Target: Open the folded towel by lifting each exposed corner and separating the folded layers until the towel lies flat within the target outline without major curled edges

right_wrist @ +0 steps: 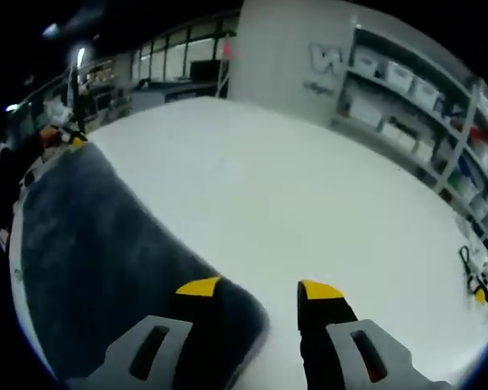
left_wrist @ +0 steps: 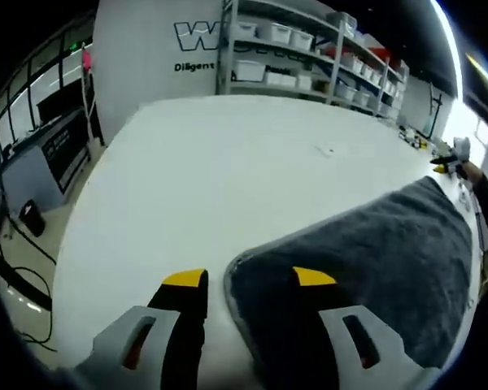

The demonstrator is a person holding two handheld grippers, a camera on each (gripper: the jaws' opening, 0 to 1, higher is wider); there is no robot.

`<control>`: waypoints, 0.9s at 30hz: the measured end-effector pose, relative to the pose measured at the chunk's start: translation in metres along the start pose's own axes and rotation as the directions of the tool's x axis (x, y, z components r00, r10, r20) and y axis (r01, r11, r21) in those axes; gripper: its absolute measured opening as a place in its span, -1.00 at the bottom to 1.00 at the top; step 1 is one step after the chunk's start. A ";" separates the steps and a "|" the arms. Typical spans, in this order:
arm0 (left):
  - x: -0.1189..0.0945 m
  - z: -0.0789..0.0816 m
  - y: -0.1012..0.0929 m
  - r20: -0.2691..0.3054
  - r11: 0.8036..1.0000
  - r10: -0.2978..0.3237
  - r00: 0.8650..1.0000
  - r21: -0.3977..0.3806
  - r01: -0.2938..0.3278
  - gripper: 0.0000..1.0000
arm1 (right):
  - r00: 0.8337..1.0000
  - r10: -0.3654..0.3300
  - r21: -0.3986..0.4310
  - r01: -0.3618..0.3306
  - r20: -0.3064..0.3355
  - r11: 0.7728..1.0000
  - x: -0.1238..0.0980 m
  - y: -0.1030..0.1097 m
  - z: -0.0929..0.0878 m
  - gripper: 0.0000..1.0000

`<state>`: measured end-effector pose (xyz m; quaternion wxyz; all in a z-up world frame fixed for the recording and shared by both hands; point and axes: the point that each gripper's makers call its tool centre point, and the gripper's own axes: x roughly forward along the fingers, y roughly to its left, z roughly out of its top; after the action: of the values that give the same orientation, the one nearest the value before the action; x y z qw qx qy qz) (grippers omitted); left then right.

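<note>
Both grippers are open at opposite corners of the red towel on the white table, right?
Not quite: the towel is dark grey, not red, as the left gripper view shows. The rest holds: left gripper and right gripper are open at its corners on the white table.

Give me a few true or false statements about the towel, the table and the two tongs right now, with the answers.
1. The towel is dark grey. True.
2. The left tongs are shut on a towel corner. False: their jaws stand apart, straddling the towel's corner edge, one tip over the towel and one over the white table.
3. The right tongs are open. True: one tip is over the towel, the other over bare table.
4. The towel is draped over the shelves. False: it lies on the table; the shelves with white bins stand behind the table.
5. The table top is black. False: it is white.
</note>
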<state>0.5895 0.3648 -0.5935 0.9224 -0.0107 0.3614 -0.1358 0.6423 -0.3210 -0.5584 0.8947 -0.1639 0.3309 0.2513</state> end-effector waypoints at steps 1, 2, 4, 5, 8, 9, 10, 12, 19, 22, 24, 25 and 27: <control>0.001 -0.002 0.000 -0.003 1.000 -0.004 1.000 -0.005 0.004 -0.31 | 1.000 0.006 0.005 -0.006 -0.004 1.000 0.002 0.001 -0.002 -0.31; 0.002 -0.003 0.000 -0.007 1.000 -0.007 1.000 -0.006 0.007 -0.34 | 1.000 0.011 0.005 -0.011 -0.007 1.000 0.002 0.003 -0.004 -0.31; 0.003 -0.006 0.000 -0.014 1.000 -0.007 1.000 -0.007 0.007 -0.35 | 1.000 0.016 0.010 -0.016 -0.014 1.000 0.004 0.005 -0.007 -0.32; 0.003 -0.004 0.000 -0.007 1.000 -0.009 1.000 -0.002 0.009 -0.35 | 1.000 0.015 0.008 -0.014 -0.021 1.000 0.005 0.005 -0.009 -0.34; 0.004 -0.002 -0.001 0.001 1.000 -0.010 1.000 -0.014 0.010 -0.39 | 0.999 0.004 0.003 -0.004 -0.047 1.000 0.009 0.003 -0.014 -0.43; 0.004 -0.002 -0.002 -0.001 1.000 -0.006 1.000 -0.004 0.006 -0.44 | 0.998 -0.003 0.004 0.004 -0.060 1.000 0.009 0.002 -0.017 -0.46; 0.005 -0.003 -0.002 -0.004 1.000 0.001 1.000 0.011 -0.001 -0.46 | 0.998 -0.008 -0.001 0.007 -0.067 1.000 0.009 0.005 -0.019 -0.47; 0.005 -0.003 -0.002 -0.011 0.999 0.004 1.000 0.039 -0.004 -0.49 | 0.996 -0.011 0.002 0.011 -0.087 1.000 0.009 0.006 -0.023 -0.48; 0.001 -0.005 -0.006 -0.011 0.996 -0.001 1.000 0.094 0.002 -0.65 | 0.992 0.004 0.057 0.004 -0.128 0.998 0.010 0.008 -0.037 -0.65; -0.003 -0.011 -0.019 -0.011 0.995 0.005 1.000 0.099 -0.004 -0.75 | 0.990 0.022 0.065 -0.014 -0.138 0.998 0.009 0.014 -0.041 -0.78; -0.004 -0.011 -0.019 -0.011 0.994 0.009 1.000 0.105 -0.007 -0.82 | 0.988 0.030 0.050 -0.023 -0.149 0.998 0.010 0.019 -0.044 -0.89; -0.004 -0.011 -0.020 -0.012 0.995 0.003 1.000 0.103 -0.002 -0.84 | 0.988 0.032 0.050 -0.025 -0.153 0.998 0.009 0.021 -0.046 -0.93; -0.005 -0.012 -0.024 -0.015 0.995 -0.005 1.000 0.103 0.007 -0.88 | 0.987 0.037 0.048 -0.030 -0.155 0.998 0.010 0.023 -0.046 -0.96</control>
<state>0.5724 0.3437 -0.5960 0.9187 0.0370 0.3604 -0.1573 0.6120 -0.3200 -0.6015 0.8654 -0.1570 0.4079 0.2451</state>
